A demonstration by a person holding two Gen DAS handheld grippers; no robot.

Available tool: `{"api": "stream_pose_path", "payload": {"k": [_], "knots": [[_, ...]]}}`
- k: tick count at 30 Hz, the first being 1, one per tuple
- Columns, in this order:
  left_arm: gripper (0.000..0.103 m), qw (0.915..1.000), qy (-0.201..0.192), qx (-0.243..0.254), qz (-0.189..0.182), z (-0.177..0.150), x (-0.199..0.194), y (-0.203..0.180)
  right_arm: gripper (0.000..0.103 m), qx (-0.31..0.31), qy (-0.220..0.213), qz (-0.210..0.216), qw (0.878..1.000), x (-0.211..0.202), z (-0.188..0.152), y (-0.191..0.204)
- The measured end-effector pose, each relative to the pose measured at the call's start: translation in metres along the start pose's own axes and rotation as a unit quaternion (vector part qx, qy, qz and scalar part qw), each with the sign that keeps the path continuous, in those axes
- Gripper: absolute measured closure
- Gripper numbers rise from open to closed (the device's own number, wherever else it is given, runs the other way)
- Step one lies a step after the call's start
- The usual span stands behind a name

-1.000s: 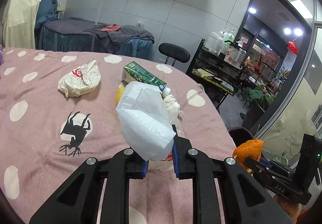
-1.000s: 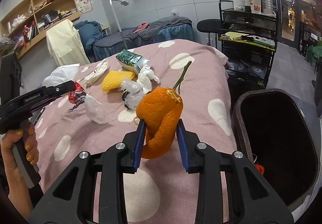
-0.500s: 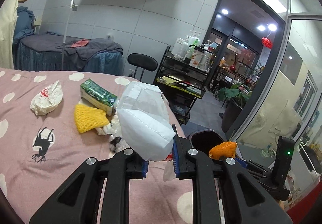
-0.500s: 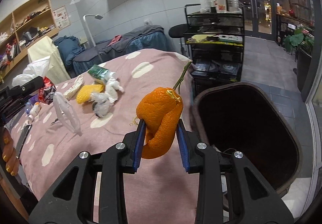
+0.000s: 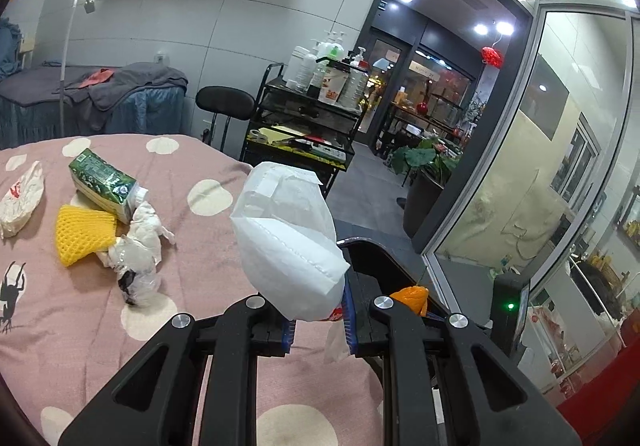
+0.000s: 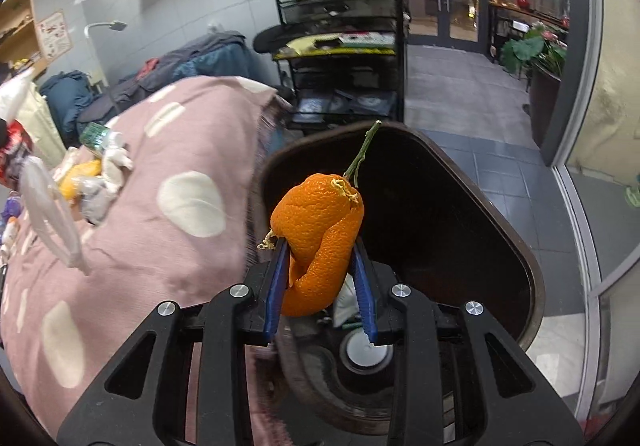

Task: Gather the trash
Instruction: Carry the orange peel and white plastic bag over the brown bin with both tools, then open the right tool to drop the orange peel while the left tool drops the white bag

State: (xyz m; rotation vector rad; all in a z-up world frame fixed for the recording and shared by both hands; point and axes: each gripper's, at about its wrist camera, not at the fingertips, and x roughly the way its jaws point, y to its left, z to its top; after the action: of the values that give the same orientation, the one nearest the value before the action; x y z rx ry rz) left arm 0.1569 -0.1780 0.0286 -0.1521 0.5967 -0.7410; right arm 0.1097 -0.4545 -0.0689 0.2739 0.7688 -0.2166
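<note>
My left gripper (image 5: 318, 330) is shut on a white plastic bag (image 5: 288, 242), held up beyond the edge of the pink dotted bed cover (image 5: 80, 326). My right gripper (image 6: 322, 294) is shut on an orange peel (image 6: 320, 234) with a green stem, hanging over the open mouth of the dark trash bin (image 6: 532, 278). In the left wrist view the orange peel (image 5: 412, 296) and the bin's rim (image 5: 380, 250) show just right of the bag. Left on the bed lie a green carton (image 5: 104, 179), a yellow foam net (image 5: 82, 234), crumpled clear wrap (image 5: 138, 266) and a white crumpled bag (image 5: 20, 201).
A black wire trolley (image 5: 304, 133) with bottles and a black stool (image 5: 224, 101) stand past the bed's far edge. A glass door frame (image 5: 472, 149) and potted plant (image 5: 424, 165) are to the right. Some trash lies in the bin's bottom (image 6: 360, 350).
Both grippers swung to the right, from over the bed to the bin beside it. The orange peel now hangs over the bin's mouth. Both grips are unchanged.
</note>
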Motion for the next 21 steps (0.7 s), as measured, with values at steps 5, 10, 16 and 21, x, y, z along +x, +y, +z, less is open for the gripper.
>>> {"api": "stream_pose_path", "payload": {"k": [5,10,16,21], "knots": [[0.085,0.9998,0.011,0.010,-0.010,-0.001,0.011,-0.011,0.071,0.011,0.027,-0.021,0.999,0.018,-0.007,-0.016],[0.085,0.9995,0.017,0.017,-0.018,-0.001,0.019,-0.023,0.068,0.019,0.047,-0.034,0.998,0.032,-0.012,-0.025],[0.085,0.9988,0.031,0.022,-0.029,-0.002,0.031,-0.032,0.035,0.025,0.042,-0.050,0.998,0.033,-0.017,-0.028],[0.085,0.9981,0.044,0.022,-0.038,-0.005,0.042,-0.040,0.035,0.027,0.037,-0.046,0.998,0.028,-0.021,-0.029]]}}
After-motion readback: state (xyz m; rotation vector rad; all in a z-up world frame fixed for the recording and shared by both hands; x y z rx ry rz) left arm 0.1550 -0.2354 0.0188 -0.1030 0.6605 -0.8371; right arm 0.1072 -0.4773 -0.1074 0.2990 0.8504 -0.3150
